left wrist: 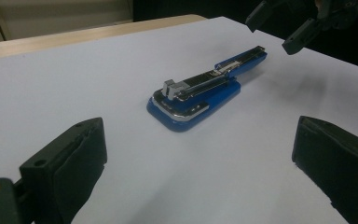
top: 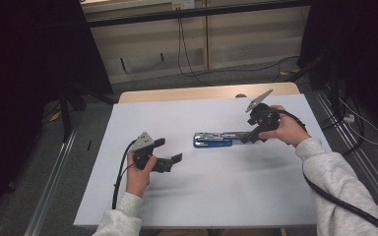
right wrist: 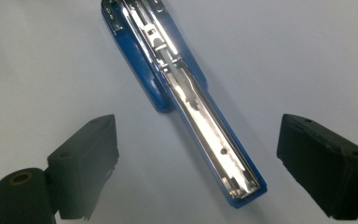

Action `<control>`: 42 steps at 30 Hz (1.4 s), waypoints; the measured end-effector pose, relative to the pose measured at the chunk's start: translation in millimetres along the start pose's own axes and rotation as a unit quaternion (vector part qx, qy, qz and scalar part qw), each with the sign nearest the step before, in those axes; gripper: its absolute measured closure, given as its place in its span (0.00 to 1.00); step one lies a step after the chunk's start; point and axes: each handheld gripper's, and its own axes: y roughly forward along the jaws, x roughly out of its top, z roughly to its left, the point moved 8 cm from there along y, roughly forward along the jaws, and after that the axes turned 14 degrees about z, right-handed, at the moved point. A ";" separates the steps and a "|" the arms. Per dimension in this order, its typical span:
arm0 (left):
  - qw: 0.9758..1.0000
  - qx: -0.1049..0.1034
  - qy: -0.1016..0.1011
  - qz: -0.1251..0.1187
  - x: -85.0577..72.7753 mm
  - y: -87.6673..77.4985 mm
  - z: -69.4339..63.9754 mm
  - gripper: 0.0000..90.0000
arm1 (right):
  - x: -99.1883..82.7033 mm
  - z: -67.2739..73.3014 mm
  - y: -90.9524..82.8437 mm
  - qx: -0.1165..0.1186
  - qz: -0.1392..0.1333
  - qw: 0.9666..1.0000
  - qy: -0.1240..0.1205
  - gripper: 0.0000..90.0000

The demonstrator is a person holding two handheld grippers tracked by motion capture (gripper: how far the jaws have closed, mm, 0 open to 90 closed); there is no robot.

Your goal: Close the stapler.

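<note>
**Arms and grippers: pose and state**

Left hand (top: 139,173): enters from the bottom edge in a pale grey sleeve and grips the left gripper (top: 170,154) from below. That gripper points across the table toward the other hand, jaws spread wide, nothing between them.

Right hand (top: 286,129): forearm angled in from the lower right, wrist bent inward. Right gripper (top: 249,138): tilted downward, jaws wide apart, clasping nothing.

No lettering, brand, number or sign can be read anywhere: the blue and chrome stapler (right wrist: 182,93) lying opened on the white desk (top: 216,187) looks unmarked.
</note>
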 end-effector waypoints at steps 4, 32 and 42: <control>1.000 -0.001 0.004 0.002 5.0 6.5 0.8 0.03 | -5.9 -4.2 -1.1 -0.001 -0.009 1.000 0.007 0.13; 0.994 0.036 -0.043 0.094 6.1 52.9 19.5 0.72 | -53.1 -17.9 6.4 -0.033 -0.030 0.997 0.063 0.76; 0.990 0.026 -0.032 0.134 6.3 75.7 16.4 0.99 | -67.9 -25.8 18.0 -0.049 -0.017 0.995 0.087 0.99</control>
